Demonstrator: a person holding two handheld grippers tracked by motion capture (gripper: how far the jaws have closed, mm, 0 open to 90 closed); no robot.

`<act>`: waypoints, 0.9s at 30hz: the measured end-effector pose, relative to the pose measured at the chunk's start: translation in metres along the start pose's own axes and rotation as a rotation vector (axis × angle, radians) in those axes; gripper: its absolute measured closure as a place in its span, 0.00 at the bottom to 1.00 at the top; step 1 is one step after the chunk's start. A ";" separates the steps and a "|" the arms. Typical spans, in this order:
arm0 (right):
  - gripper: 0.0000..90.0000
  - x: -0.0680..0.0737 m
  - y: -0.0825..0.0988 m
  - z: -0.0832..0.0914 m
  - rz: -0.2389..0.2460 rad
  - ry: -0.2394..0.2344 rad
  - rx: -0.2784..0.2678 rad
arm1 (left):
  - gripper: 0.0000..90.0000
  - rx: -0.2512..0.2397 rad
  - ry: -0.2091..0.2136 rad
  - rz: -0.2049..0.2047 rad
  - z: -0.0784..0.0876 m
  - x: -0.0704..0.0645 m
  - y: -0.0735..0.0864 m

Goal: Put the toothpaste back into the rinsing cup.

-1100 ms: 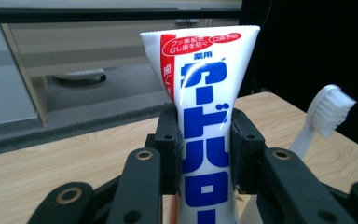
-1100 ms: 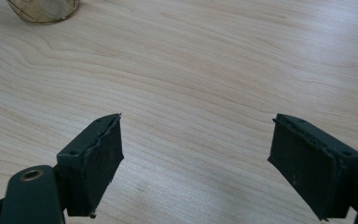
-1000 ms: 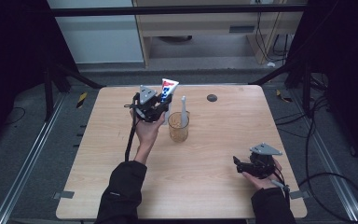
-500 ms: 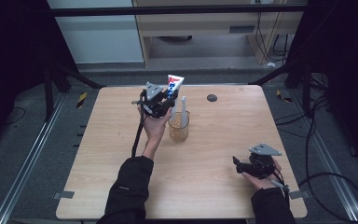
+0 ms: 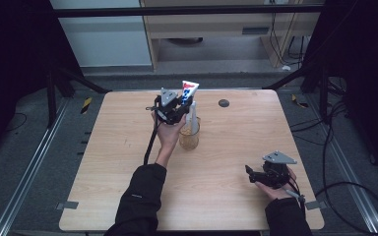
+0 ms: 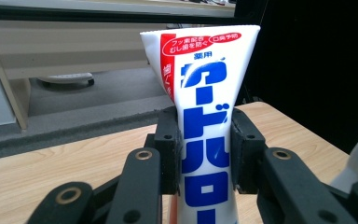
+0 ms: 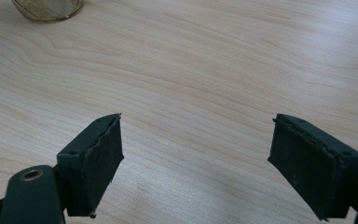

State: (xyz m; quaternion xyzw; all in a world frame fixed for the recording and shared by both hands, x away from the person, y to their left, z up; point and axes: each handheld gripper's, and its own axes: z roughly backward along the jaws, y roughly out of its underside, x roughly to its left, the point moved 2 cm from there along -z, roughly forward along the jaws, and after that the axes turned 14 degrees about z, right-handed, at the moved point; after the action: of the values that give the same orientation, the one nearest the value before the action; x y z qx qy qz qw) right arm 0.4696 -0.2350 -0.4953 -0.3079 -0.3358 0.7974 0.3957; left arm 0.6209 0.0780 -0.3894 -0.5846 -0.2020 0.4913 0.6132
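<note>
Resting at the near right of the wooden table (image 5: 103,196), the right gripper (image 5: 250,173) sits low in the person's right hand (image 5: 275,189), its two black jaws spread wide with bare wood grain between them in the right gripper view (image 7: 196,158); it grips nothing. At the far left corner of that same view the rim of a gold wire cup (image 7: 46,9) just enters.

Farther in, near the middle of the table, the person's left forearm in a dark sleeve (image 5: 138,201) reaches away from the near edge. The left hand (image 5: 167,132) holds the left gripper (image 5: 179,105) lifted above the tabletop, its cable (image 5: 151,140) hanging down toward the wood. This gripper is clenched on a toothpaste tube (image 6: 205,140): in the left gripper view the pads press both sides of the white tube with blue and red lettering, which stands upright, flat crimped end at the top. In the high view the tube (image 5: 189,91) is just above and to the left of the wire cup (image 5: 189,140), which already holds a pale upright item (image 5: 194,120).

Beyond them, toward the far edge, a small dark round object (image 5: 223,103) lies on the wood, well apart from the cup.
</note>
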 end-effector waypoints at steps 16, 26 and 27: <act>0.19 0.001 0.000 -0.001 0.015 -0.001 0.003 | 0.75 0.029 0.003 -0.015 -0.008 0.000 0.014; 0.19 0.002 0.000 -0.001 0.011 -0.007 0.010 | 0.74 0.057 -0.003 -0.006 -0.010 0.005 0.027; 0.19 0.002 0.000 -0.002 0.011 -0.007 0.010 | 0.74 0.062 -0.004 -0.008 -0.010 0.005 0.028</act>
State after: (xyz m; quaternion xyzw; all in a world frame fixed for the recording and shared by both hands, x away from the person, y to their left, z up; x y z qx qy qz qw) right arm 0.4695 -0.2329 -0.4969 -0.3050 -0.3316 0.8022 0.3917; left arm 0.6209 0.0723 -0.4185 -0.5633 -0.1903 0.4962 0.6327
